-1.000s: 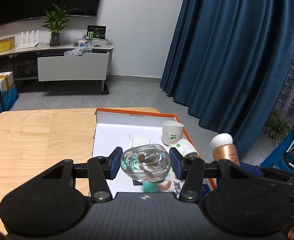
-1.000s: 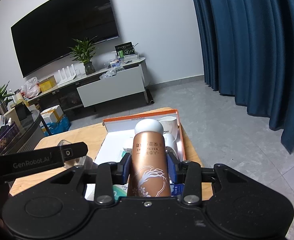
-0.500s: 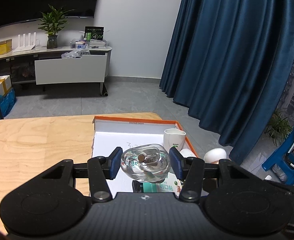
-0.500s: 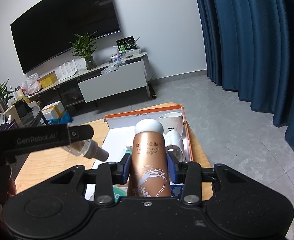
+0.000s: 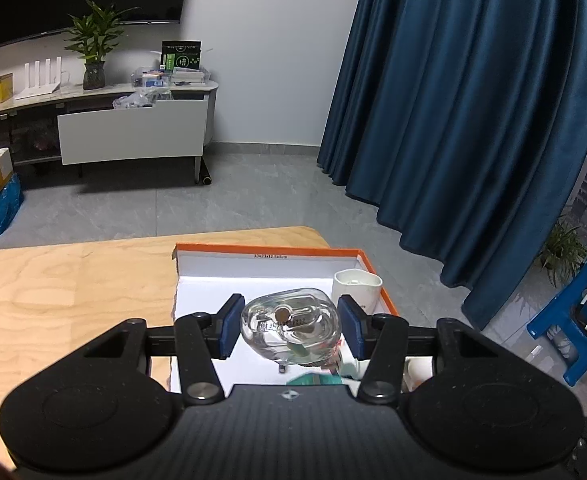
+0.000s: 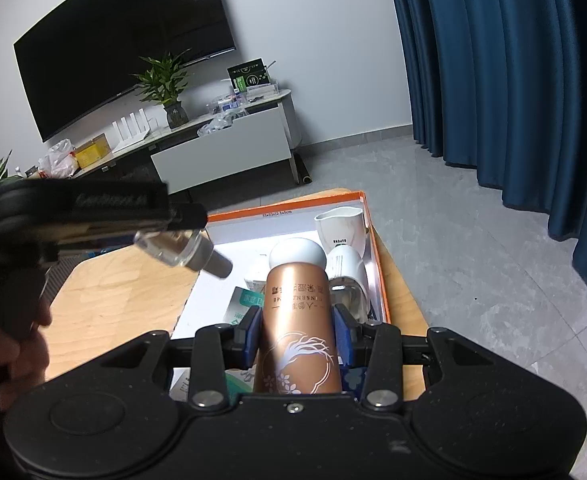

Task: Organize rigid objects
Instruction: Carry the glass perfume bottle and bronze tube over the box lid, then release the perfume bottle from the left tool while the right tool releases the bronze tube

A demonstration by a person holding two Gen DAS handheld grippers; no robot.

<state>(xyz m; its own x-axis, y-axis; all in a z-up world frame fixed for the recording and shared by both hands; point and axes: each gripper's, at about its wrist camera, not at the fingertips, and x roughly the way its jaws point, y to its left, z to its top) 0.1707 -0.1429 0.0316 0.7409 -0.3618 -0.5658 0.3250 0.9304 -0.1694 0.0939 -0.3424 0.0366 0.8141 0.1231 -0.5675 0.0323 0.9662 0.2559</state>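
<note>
My left gripper (image 5: 290, 326) is shut on a clear glass perfume bottle (image 5: 291, 322) and holds it above the orange-rimmed white box (image 5: 269, 254). The bottle also shows in the right wrist view (image 6: 181, 250), its grey cap pointing down towards the box (image 6: 363, 200). My right gripper (image 6: 296, 334) is shut on a copper bottle with a white cap (image 6: 299, 312), held above the box's near end. A white cup (image 5: 357, 286) stands in the box's far right corner.
The box lies on a wooden table (image 5: 65, 284). Inside it are a white cup (image 6: 341, 228), a white rounded bottle (image 6: 347, 276) and green-white packets (image 6: 243, 306). A blue curtain (image 5: 465, 120) hangs to the right, and a blue chair (image 5: 573, 320) stands beside the table.
Both grippers have moved forward over the box with their bottles. The left gripper with the glass bottle has come further into the right wrist view, over the box's left side.
</note>
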